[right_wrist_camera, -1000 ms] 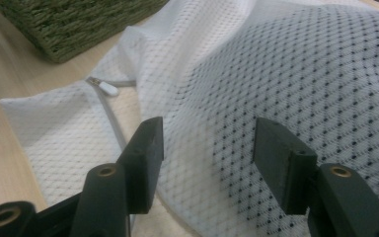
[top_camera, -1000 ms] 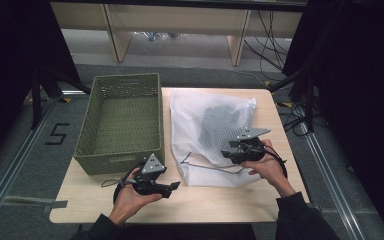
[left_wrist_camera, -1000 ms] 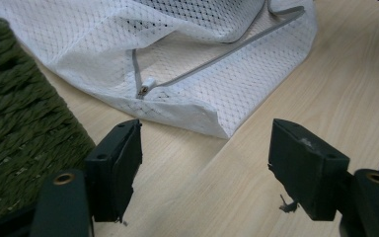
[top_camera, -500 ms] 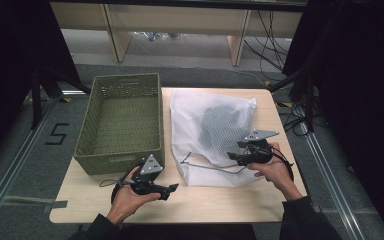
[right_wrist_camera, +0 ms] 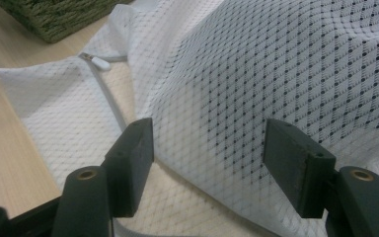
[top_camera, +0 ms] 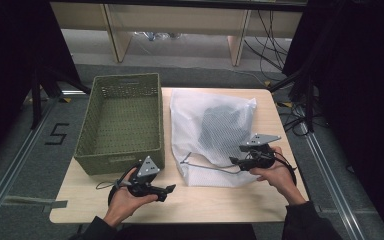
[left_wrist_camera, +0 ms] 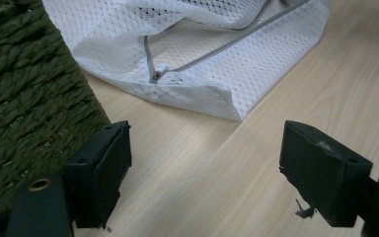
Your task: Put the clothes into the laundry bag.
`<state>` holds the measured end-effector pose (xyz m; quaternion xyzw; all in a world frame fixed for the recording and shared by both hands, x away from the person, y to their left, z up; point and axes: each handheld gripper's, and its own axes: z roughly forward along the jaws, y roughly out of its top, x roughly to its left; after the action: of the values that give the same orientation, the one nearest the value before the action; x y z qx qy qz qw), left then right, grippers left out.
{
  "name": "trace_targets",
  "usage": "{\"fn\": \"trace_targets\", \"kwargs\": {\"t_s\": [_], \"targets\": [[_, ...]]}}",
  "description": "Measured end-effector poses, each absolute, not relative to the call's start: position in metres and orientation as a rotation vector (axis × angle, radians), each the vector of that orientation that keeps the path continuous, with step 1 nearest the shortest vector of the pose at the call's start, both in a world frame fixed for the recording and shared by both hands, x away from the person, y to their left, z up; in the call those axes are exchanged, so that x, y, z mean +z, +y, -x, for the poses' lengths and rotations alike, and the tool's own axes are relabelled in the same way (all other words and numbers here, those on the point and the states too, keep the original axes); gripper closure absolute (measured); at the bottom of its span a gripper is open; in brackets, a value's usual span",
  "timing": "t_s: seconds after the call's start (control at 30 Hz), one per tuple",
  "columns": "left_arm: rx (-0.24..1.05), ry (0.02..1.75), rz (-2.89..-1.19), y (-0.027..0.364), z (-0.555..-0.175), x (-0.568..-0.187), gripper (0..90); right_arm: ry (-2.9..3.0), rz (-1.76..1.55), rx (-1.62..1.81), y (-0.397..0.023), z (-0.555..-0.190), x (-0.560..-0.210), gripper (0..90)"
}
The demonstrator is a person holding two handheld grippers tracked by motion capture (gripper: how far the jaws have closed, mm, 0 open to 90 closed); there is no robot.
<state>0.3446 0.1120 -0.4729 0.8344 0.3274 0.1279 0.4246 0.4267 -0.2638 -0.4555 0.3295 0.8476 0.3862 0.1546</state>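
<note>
A white mesh bag [top_camera: 195, 115] lies flat on the table with a dark garment [top_camera: 223, 125] inside it. Its grey zipper [top_camera: 207, 167] runs along the near part and ends at a pull [left_wrist_camera: 156, 74]. My right gripper [top_camera: 235, 161] rests on the bag's near right part. It is open, its jaws have just been opening, and mesh [right_wrist_camera: 237, 74] lies under the gap without being pinched. My left gripper [top_camera: 169, 189] sits on the table by the basket's near corner. It is open too, its jaws have just been opening, and bare wood shows between them.
A green woven basket [top_camera: 87, 135] stands on the table's left half, beside the bag, with nothing seen inside. Its wall [left_wrist_camera: 24, 98] is close to my left jaw. Bare wood [top_camera: 220, 200] runs along the table's near edge. Dark stands and cables surround the table.
My right gripper has shifted slightly to the right and toward the near edge over the bag. The left hand has stayed put.
</note>
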Motion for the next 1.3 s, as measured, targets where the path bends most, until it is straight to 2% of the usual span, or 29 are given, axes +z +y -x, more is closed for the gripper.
{"fn": "trace_targets", "kwargs": {"t_s": [0.93,1.3], "targets": [[0.316,0.768,-2.137,0.112,-0.325,-0.48,20.0,2.534,-0.881,1.034,-0.271,-0.361,-0.472,34.9],[0.318,0.784,-2.149,0.111,-0.326,-0.481,20.2,2.547,-0.865,1.01,-0.273,-0.359,-0.475,34.1]]}}
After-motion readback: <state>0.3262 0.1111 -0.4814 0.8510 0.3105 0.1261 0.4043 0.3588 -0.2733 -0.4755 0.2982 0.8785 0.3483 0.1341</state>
